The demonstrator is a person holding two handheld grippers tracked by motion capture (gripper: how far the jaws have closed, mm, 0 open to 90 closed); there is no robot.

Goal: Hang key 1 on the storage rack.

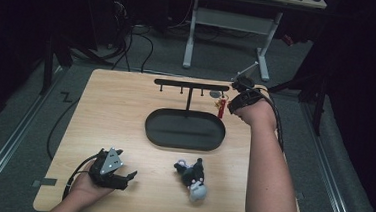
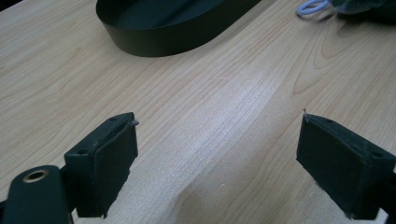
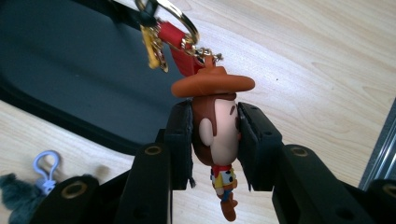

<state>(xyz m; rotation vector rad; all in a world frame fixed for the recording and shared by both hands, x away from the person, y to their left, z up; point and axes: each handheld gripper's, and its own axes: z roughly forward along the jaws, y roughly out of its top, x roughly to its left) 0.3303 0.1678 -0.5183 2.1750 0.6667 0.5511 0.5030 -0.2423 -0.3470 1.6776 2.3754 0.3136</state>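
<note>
Right gripper (image 3: pixel 215 140): fingers (image 3: pixel 180 144) closed on the head of a cowboy figure keychain (image 3: pixel 215 135). One pad presses the back of the brown hair, the other the face side. The orange hat brim sits just above the finger tops; the small body and legs hang below, between the finger bases. A red strap, gold chain and gold ring run up from the hat, beyond the fingertips. In the high view the right gripper (image 1: pixel 241 95) is raised at the far right end of the black hook rack (image 1: pixel 191 85), with the keychain (image 1: pixel 221 107) showing as a red strip just to the gripper's left, close by the rack's end. Whether the ring is on a hook I cannot tell.

Beyond and left of the right fingers lies the black oval tray (image 3: pixel 65 70), the rack's base, resting on the wooden worktop (image 3: pixel 322 60). Low at the left of the right gripper view: a dark plush keychain (image 3: pixel 21 198) with a pale blue clip.

Left gripper (image 2: pixel 219 154): fingers (image 2: pixel 105 161) spread wide apart, nothing between them, bare worktop under the gap. Tray rim (image 2: pixel 154 44) well ahead of the fingertips; pale blue clip ahead and to the right. In the high view the left gripper (image 1: pixel 130 177) rests low on the near left of the worktop, the plush keychain (image 1: pixel 193 179) near, off to its right.
</note>
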